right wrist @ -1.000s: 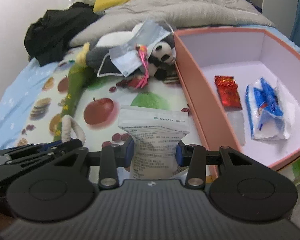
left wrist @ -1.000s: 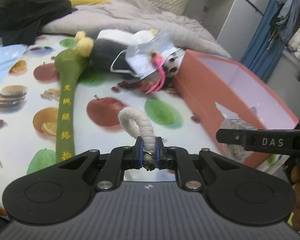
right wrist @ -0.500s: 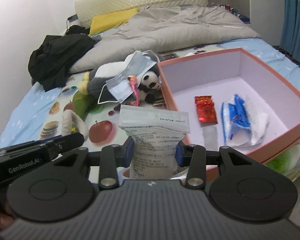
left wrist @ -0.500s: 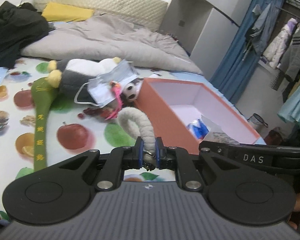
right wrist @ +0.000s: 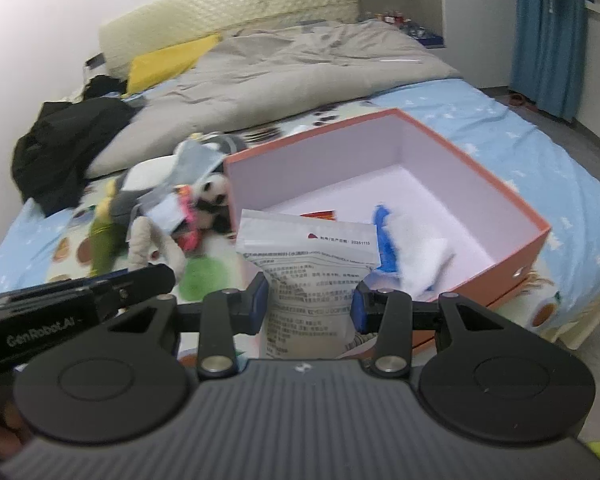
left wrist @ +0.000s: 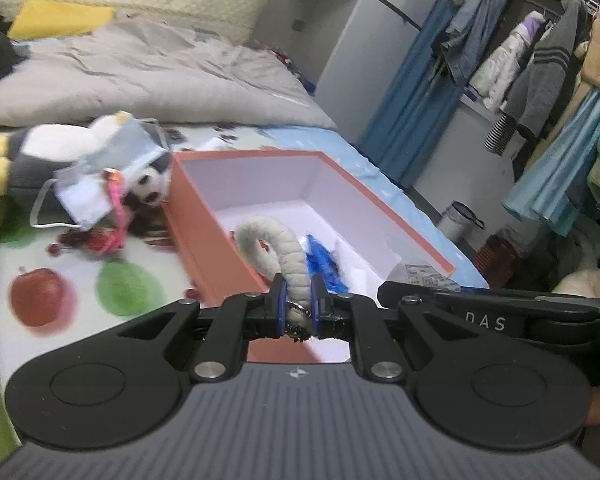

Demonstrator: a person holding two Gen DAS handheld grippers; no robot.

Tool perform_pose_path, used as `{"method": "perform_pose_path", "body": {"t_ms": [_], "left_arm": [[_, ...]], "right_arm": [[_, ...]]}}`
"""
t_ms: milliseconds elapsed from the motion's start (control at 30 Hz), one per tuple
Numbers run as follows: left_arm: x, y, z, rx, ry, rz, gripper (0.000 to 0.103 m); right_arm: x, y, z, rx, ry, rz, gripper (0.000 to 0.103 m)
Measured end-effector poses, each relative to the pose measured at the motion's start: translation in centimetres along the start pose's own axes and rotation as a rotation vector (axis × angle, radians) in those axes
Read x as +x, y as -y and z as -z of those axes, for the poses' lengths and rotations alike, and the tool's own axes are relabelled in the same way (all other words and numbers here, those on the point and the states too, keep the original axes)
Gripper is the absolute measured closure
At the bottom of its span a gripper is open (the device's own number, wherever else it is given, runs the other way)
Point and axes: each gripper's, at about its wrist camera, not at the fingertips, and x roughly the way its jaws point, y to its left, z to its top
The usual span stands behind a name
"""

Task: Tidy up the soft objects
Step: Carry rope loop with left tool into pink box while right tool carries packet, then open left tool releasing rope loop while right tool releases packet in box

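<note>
My left gripper [left wrist: 299,304] is shut on a thick white rope loop [left wrist: 276,248] and holds it up at the near left rim of the orange box [left wrist: 204,240]. The loop also shows in the right wrist view [right wrist: 152,246]. My right gripper [right wrist: 308,304] is shut on a white printed pouch [right wrist: 308,272], held upright in front of the orange box [right wrist: 536,236]. Inside the box lie a blue and white packet [right wrist: 404,252] and a red packet [right wrist: 318,213].
Left of the box on the fruit-print sheet lie a panda plush [left wrist: 148,192], a face mask [left wrist: 100,184], a grey and white plush [left wrist: 48,148] and a green plush stick [right wrist: 104,236]. A grey duvet [right wrist: 300,64] and black clothes [right wrist: 60,148] lie farther back.
Both grippers have lifted and swung right toward the box. The rope loop now hangs over the box's near left rim; the pouch is still in front of the box.
</note>
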Motion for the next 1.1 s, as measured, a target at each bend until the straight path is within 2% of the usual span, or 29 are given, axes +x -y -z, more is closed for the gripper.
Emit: {"method": "perform_pose_path", "body": {"t_ms": [233,600,867,933,967,1000,1100], "left_arm": [[7.3,0.6,-2.7,0.004,-0.061,0.026,0.089],[19.9,-1.2,-5.9,-0.027,-0.164,0.011,0.089],[24.9,-2.1,-5.5,-0.031,-0.226,-0.002,0.088],[25.3,-2.4,-5.6,-0.046,-0.243,-0.02,0.078],[25.5,-2.6,-5.6,-0.057,-0.257,-0.024,0.061],[25.4,-2.6,-5.6,-0.06,-0.258,-0.023,0.054],[24.5,-2.1,-5.7,-0.028,-0.233,-0.024,0.054]], "right_arm": [[3.4,3.4,-1.9,0.036,-0.033,0.021,0.059],[12.8,8.1,-5.3,0.066,-0.126,0.039,0.059],[16.8,10.0,-6.1,0.1,-0.174,0.043,0.054],[17.2,10.5,-6.0,0.121,-0.186,0.042,0.052],[17.2,10.6,-6.0,0.13,-0.19,0.041,0.052],[17.2,10.7,-5.8,0.134,-0.195,0.044,0.052],[16.9,10.6,-5.7,0.141,-0.204,0.044,0.052]]}}
